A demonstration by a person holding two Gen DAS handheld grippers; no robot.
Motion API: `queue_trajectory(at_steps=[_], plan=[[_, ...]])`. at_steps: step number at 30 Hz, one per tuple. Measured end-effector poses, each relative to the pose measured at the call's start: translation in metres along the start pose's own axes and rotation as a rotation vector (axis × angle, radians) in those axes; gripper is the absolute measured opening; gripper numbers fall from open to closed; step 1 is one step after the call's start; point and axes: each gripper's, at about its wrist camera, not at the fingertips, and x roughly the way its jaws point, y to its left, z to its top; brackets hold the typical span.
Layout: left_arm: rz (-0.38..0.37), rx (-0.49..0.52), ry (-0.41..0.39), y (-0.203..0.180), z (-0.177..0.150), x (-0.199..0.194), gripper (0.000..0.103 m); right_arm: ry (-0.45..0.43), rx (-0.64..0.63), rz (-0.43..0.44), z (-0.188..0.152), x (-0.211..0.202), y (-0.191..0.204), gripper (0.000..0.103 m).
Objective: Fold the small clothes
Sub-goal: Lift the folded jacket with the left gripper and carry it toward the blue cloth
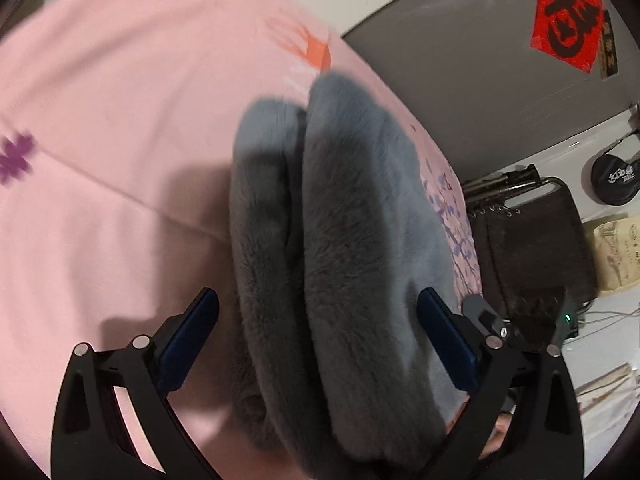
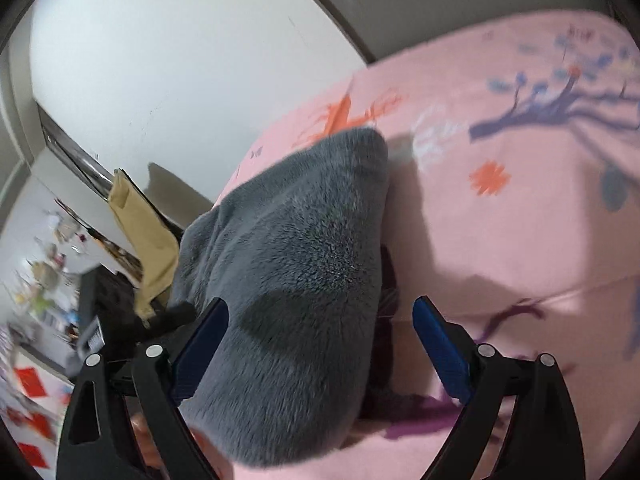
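Fleece garment [image 1: 340, 248], grey and thick, stands in soft folds on the pink bed sheet [image 1: 100, 160], near the bed's edge beside a dark chair [image 1: 532, 248]. The left gripper [image 1: 318, 344] has its blue pads spread wide on both sides of the folded layers, released, and grips nothing. The right gripper [image 2: 320, 352] is also spread apart; the garment [image 2: 296, 280] lies between its pads, which are not closed on it.

The plush folds look springy, so they could open again if nothing presses them. Being close to the edge, the bundle could also slide off the bed.

Both views are blurred and the cloth fills them. What kind of garment it is, where its free edges lie, and whether the pads touch it cannot be told. A dark patch under the cloth in the right view is unclear.
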Motion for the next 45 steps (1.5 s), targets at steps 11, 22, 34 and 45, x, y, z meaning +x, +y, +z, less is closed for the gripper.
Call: queue_trajectory(at_steps=[11,22,34,45], plan=[[-0.068,0.009,-0.028,-0.008,-0.002,0.02,0.075,0.085,-0.032,0.063,-0.004,0.049,0.013,0.087],[-0.076,0.113,-0.034,-0.061,-0.025,0.006,0.057,-0.021,-0.136,0.02,-0.018,-0.005,0.039,0.069],[-0.206,0.29,0.131,-0.208,-0.124,0.03,0.057,-0.166,-0.08,-0.153,-0.063,-0.195,0.01,0.069],[-0.333,0.448,0.34,-0.354,-0.24,0.075,0.057,-0.307,0.05,-0.347,-0.126,-0.375,-0.039,0.069]])
